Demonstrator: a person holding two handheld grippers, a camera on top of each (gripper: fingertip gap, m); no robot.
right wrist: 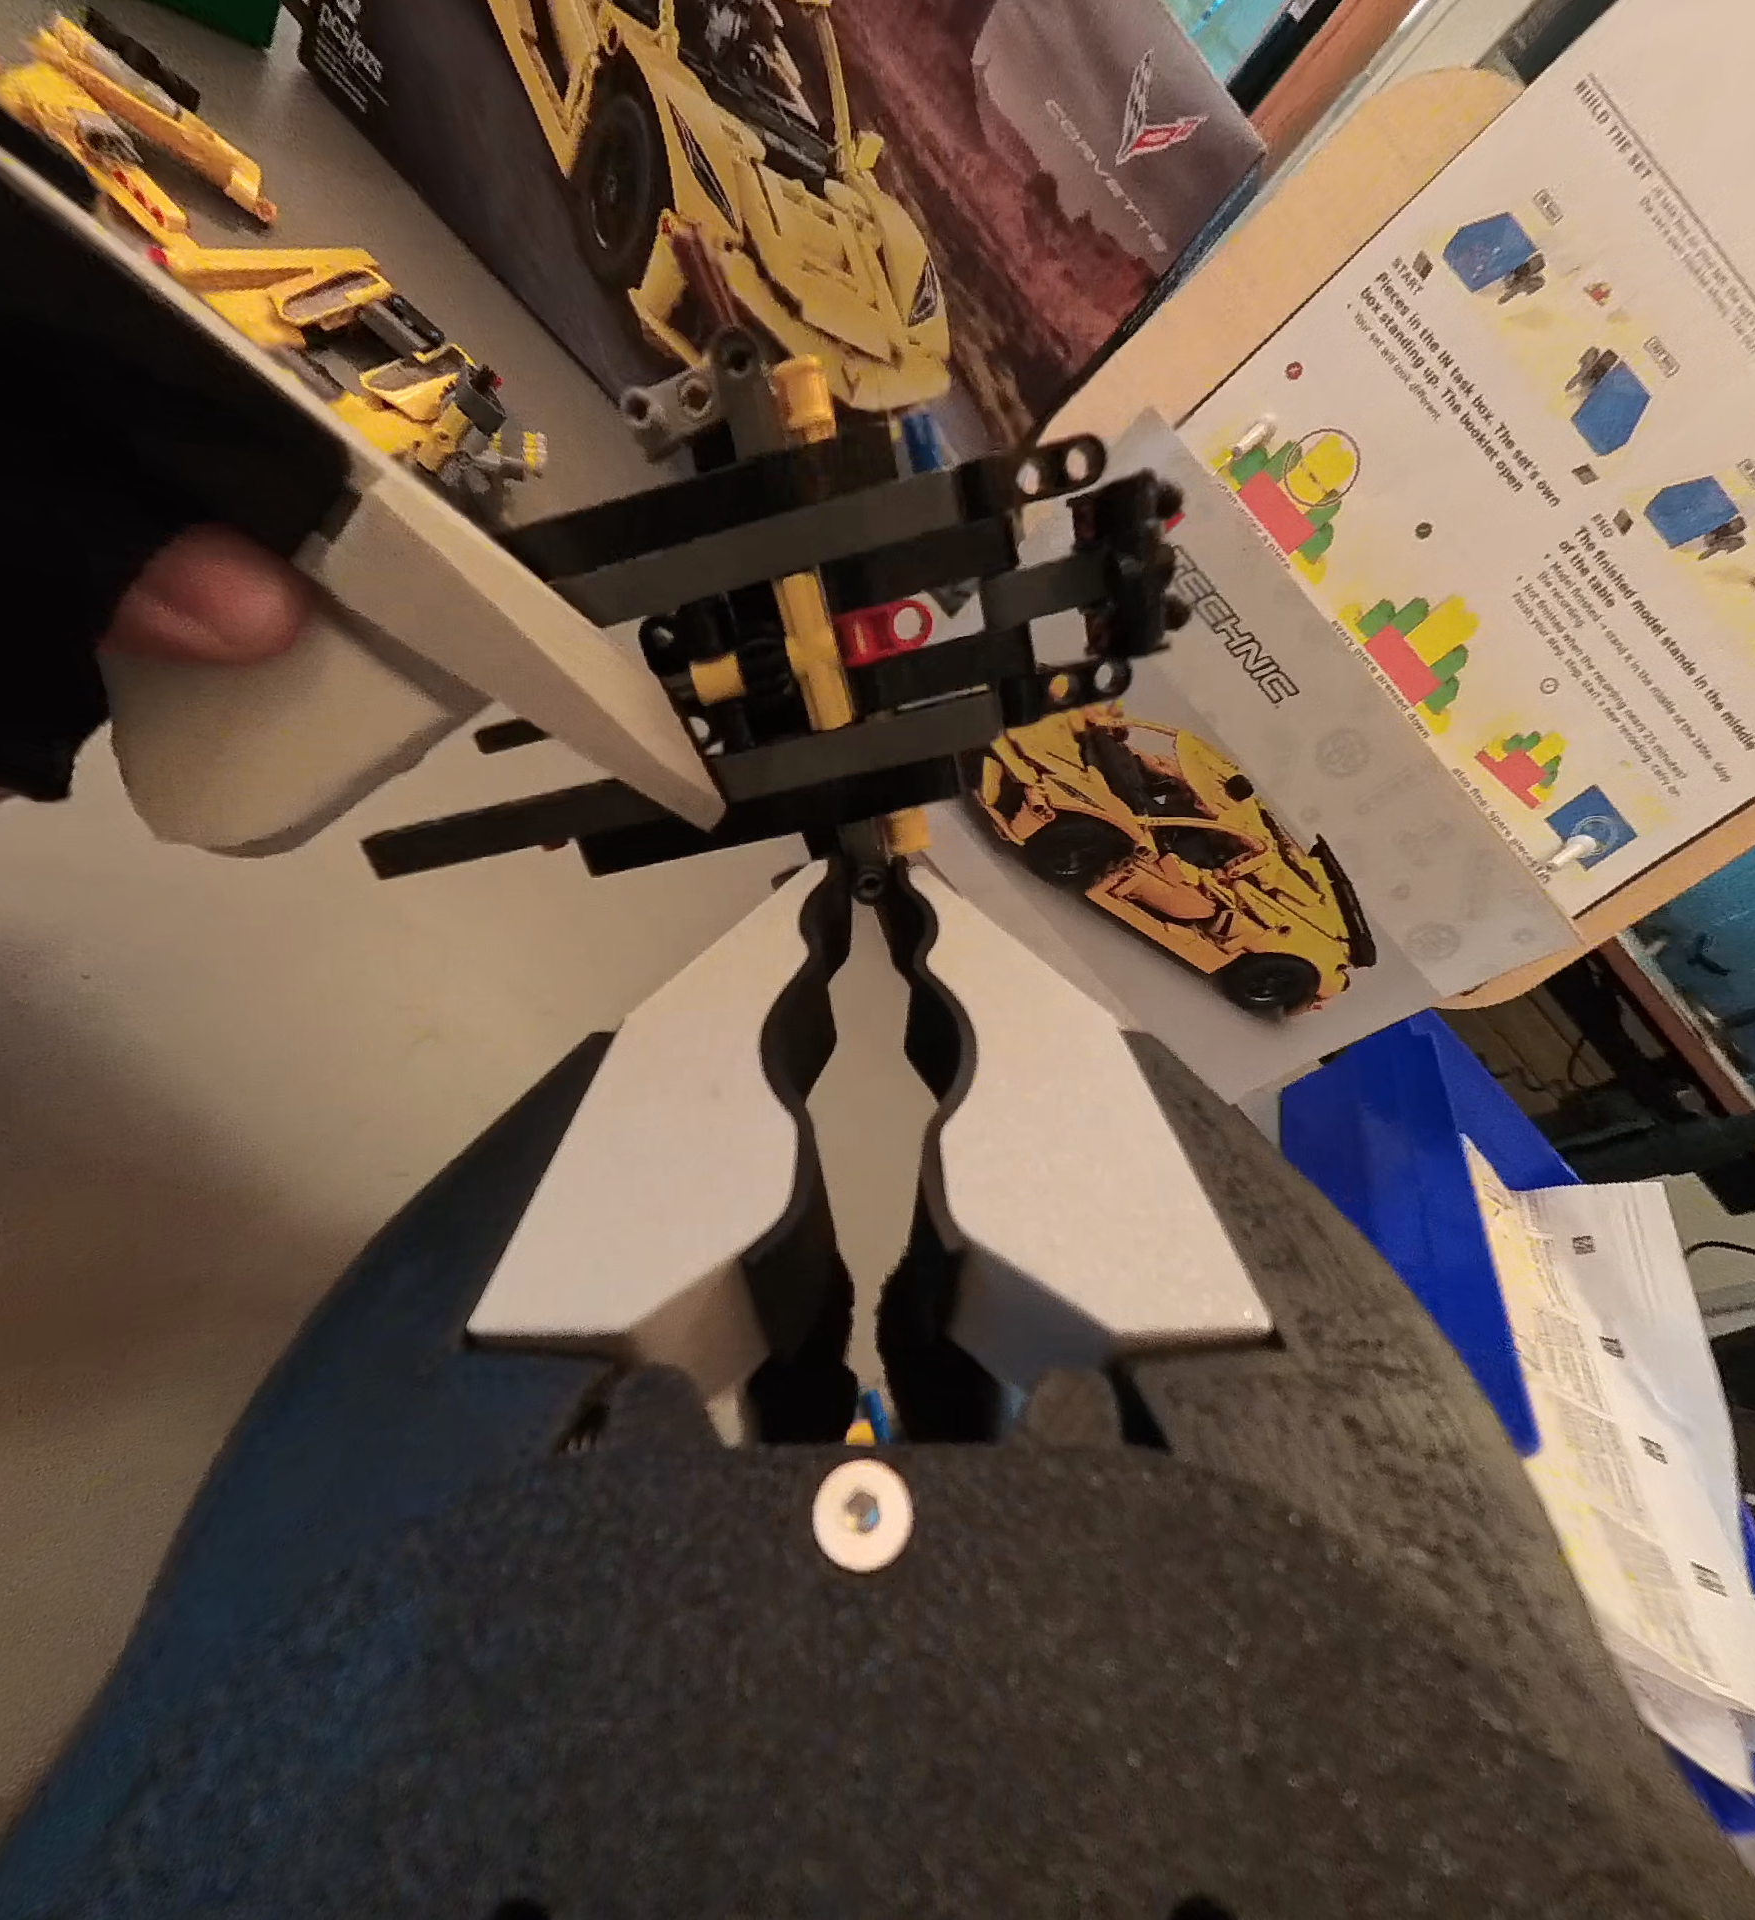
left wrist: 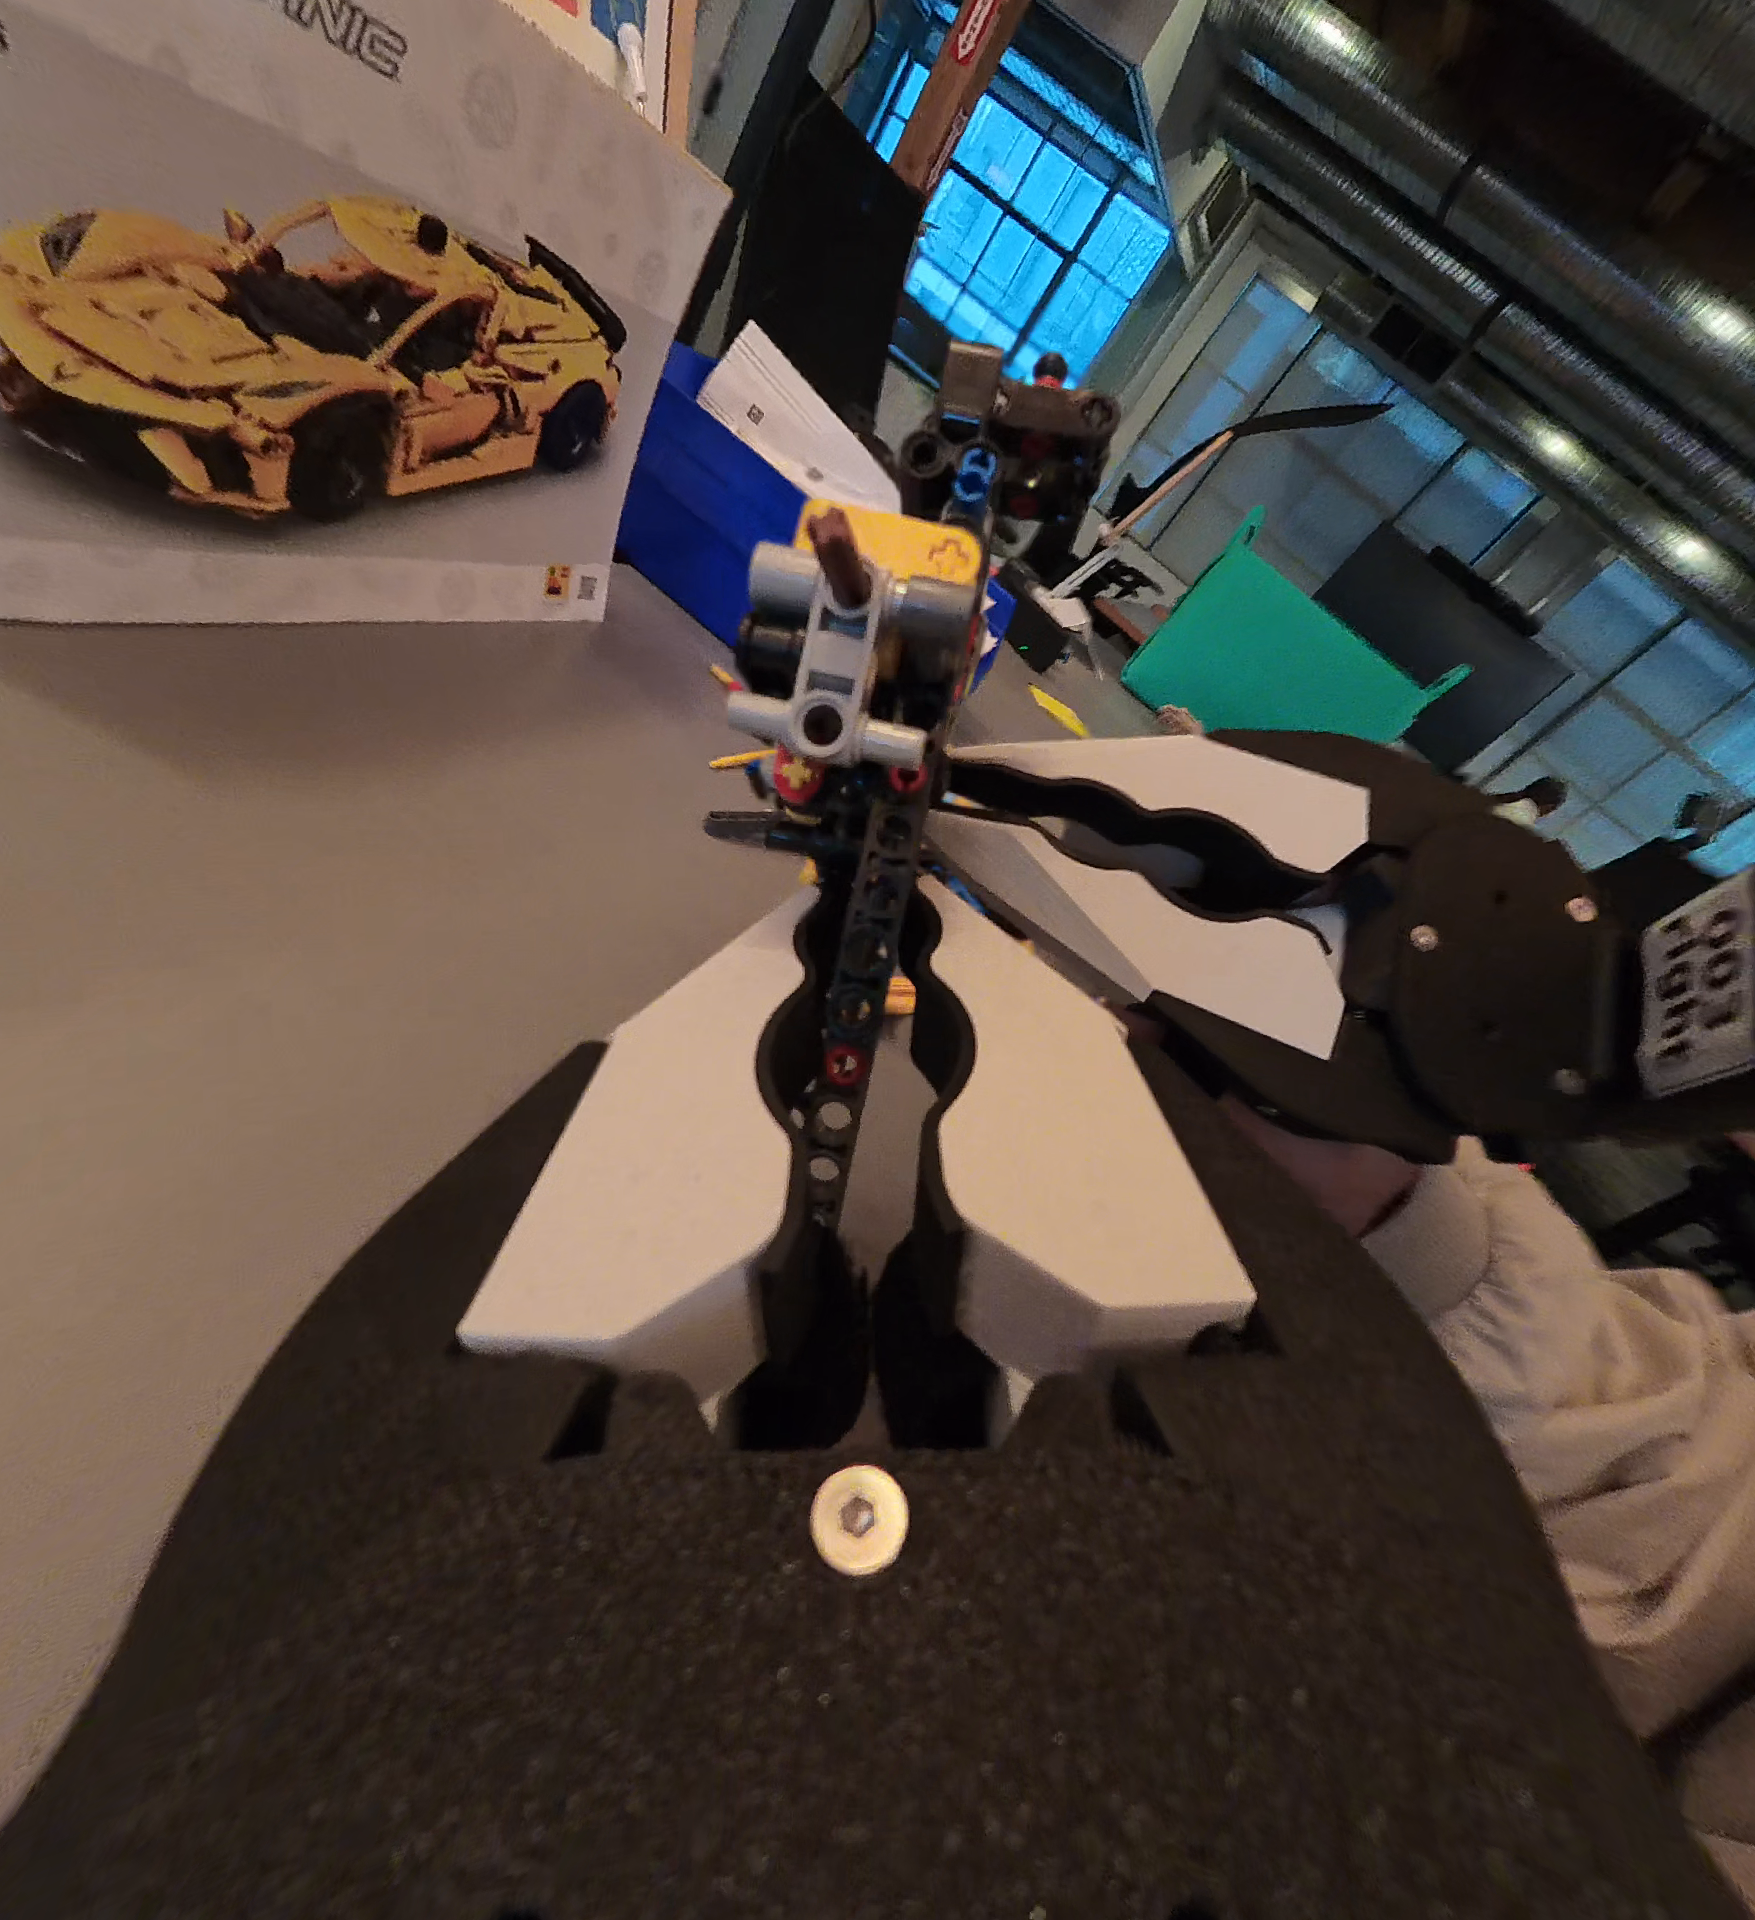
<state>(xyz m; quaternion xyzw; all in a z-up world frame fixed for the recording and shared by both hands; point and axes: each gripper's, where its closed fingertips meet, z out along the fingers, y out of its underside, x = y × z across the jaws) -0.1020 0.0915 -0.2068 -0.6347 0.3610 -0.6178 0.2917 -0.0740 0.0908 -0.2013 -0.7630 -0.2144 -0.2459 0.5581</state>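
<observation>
A brick assembly (left wrist: 831,665) of black perforated beams, a grey connector, and yellow and red parts is held in the air between both grippers. My left gripper (left wrist: 862,904) is shut on one long black beam (left wrist: 852,1018) of it. My right gripper (left wrist: 940,800) comes in from the right with its tips on the assembly's middle. In the right wrist view the assembly (right wrist: 831,582) shows as a frame of black beams around a yellow core. My right gripper (right wrist: 865,883) is shut on a small black part at its lower end. The left gripper (right wrist: 686,800) reaches in from the left.
An instruction booklet (left wrist: 270,353) picturing a yellow car stands on the grey table (left wrist: 229,935). Behind are a blue bin (left wrist: 707,499) with papers and a green bin (left wrist: 1257,644). Yellow sub-assemblies (right wrist: 364,343), the set's box (right wrist: 748,156) and an instruction sheet (right wrist: 1579,468) lie beyond. The grippers are tip to tip, or close to it.
</observation>
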